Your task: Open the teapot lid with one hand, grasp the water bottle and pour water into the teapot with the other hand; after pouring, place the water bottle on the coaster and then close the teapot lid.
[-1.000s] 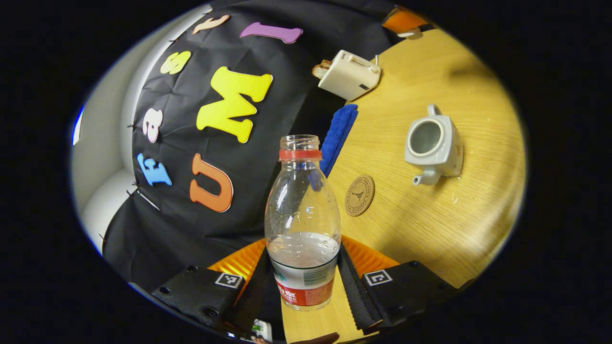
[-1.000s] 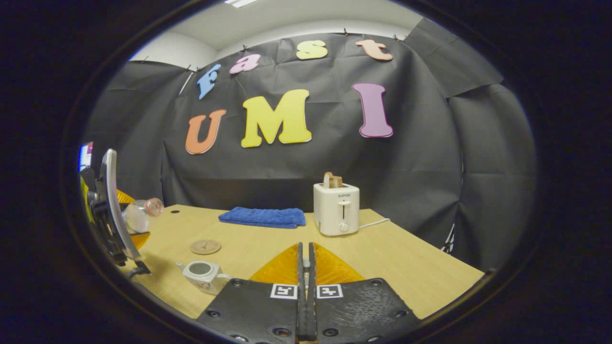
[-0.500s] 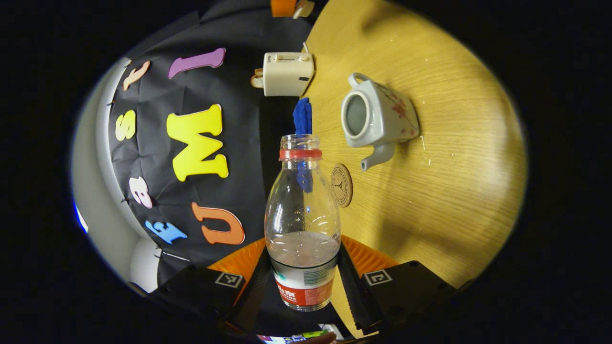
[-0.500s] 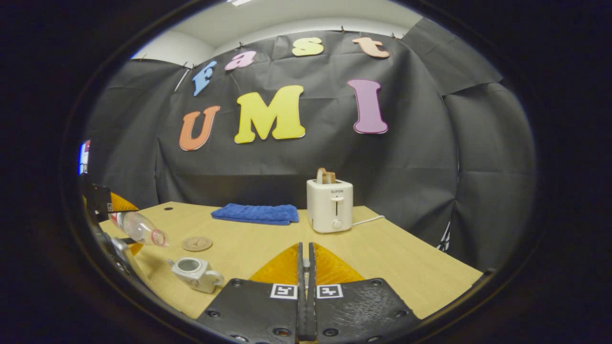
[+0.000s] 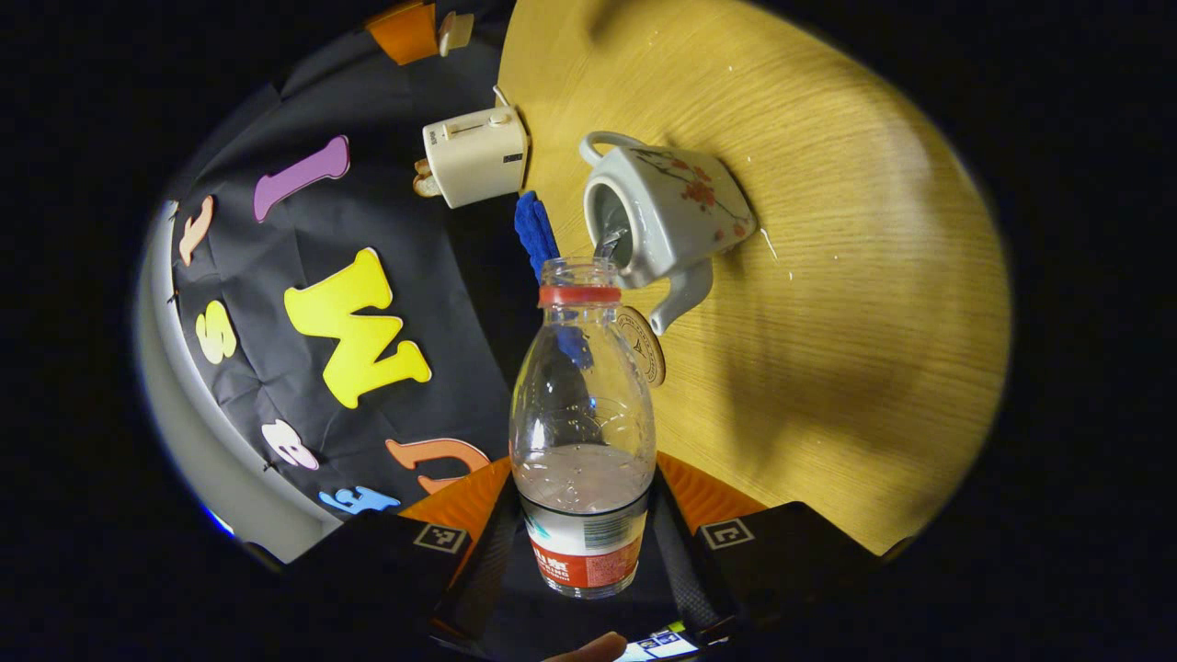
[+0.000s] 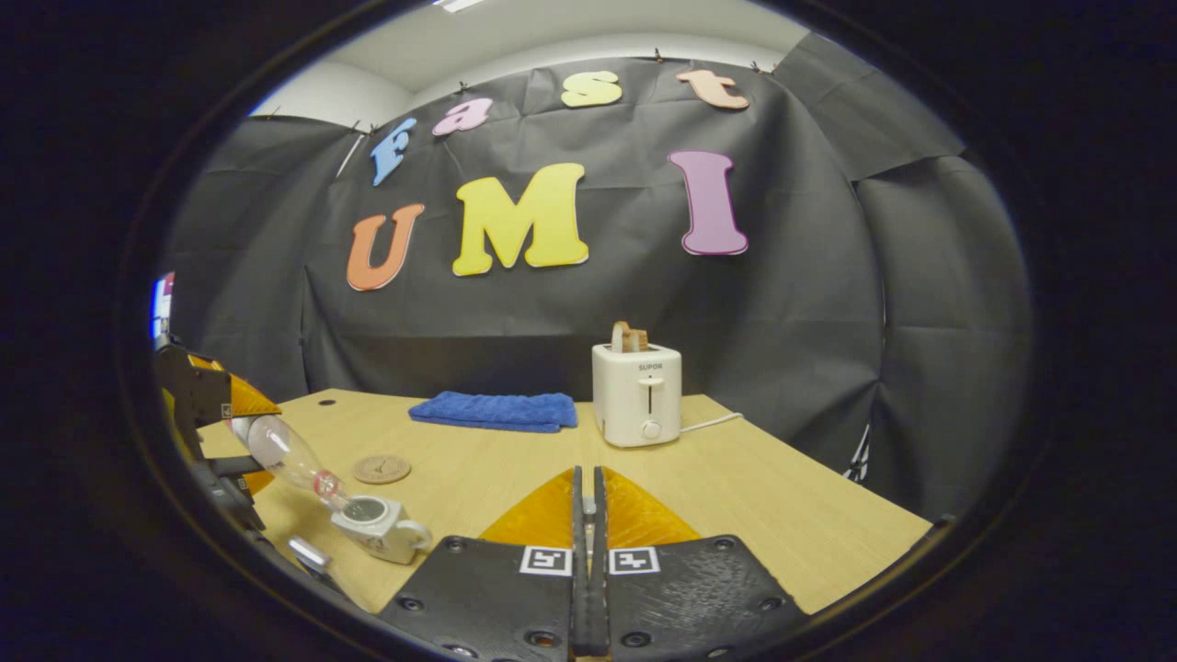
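- Step in hand: the pour. My left tool (image 5: 586, 538) is clamped on the water bottle (image 5: 583, 432), both fingers pressing its lower body near the label. Bottle is tipped mouth-down toward the teapot (image 5: 662, 221); a thin stream runs from the bottle mouth into the pot's open top, just above centre of the left gripper view.
- In the right gripper view, lower left, the same bottle (image 6: 287, 457) is angled down with its neck at the teapot (image 6: 377, 528) opening.
- My right tool (image 6: 587, 561) sits bottom centre of its view, fingers closed together; I can't make out a lid between them.
- Coaster (image 5: 641, 342) lies on the surface (image 5: 828, 303) just beside the spout, partly behind the bottle neck.
- Versus 0.5 s ago: the bottle mouth was short of the pot with no stream visible; now it's over the opening and water is flowing. Right tool looks unchanged.
- Next, my guess: hold tilt, keep the mouth over the opening, then right the bottle and set it on the coaster; lid after that.
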The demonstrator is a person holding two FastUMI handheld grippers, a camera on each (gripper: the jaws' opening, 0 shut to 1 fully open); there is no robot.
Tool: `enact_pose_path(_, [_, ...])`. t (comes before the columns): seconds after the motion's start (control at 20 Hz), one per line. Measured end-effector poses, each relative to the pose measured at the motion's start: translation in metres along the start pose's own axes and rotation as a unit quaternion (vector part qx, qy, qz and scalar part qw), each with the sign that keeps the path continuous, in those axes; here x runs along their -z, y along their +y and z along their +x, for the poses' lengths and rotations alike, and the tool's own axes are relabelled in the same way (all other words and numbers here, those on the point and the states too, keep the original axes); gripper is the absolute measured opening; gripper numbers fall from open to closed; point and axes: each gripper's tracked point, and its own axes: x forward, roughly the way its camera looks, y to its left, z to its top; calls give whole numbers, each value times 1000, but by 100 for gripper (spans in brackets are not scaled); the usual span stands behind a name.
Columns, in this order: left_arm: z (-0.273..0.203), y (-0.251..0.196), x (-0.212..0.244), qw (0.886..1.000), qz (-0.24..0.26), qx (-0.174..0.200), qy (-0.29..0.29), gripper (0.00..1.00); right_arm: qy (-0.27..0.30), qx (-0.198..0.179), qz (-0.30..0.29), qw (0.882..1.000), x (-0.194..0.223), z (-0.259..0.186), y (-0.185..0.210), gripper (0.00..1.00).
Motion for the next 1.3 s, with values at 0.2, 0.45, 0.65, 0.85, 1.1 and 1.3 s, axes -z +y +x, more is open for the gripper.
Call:
enact_pose_path(0.2, [2, 22, 2, 999, 52, -11, 9, 77, 2, -4, -2, 1000, 1, 0, 4, 0])
enact_pose_path(0.45, [1, 40, 5, 994, 108, -25, 24, 77, -1, -10, -6, 1000, 0, -1, 9, 0])
enact_pose_path(0.65, [-6, 54, 1, 988, 143, -44, 29, 77, -6, -12, -8, 1000, -3, -1, 10, 0])
enact_pose_path(0.85, [-10, 68, -10, 983, 171, -59, 27, 77, -6, -11, -9, 1000, -3, -2, 9, 0])
enact_pose_path(1.1, [-13, 70, -13, 981, 183, -63, 29, 77, -9, -6, -4, 1000, -5, 0, 4, 0])
enact_pose_path(1.3, [-10, 69, -13, 981, 183, -58, 33, 76, -7, -1, -3, 1000, -3, 0, 0, 0])
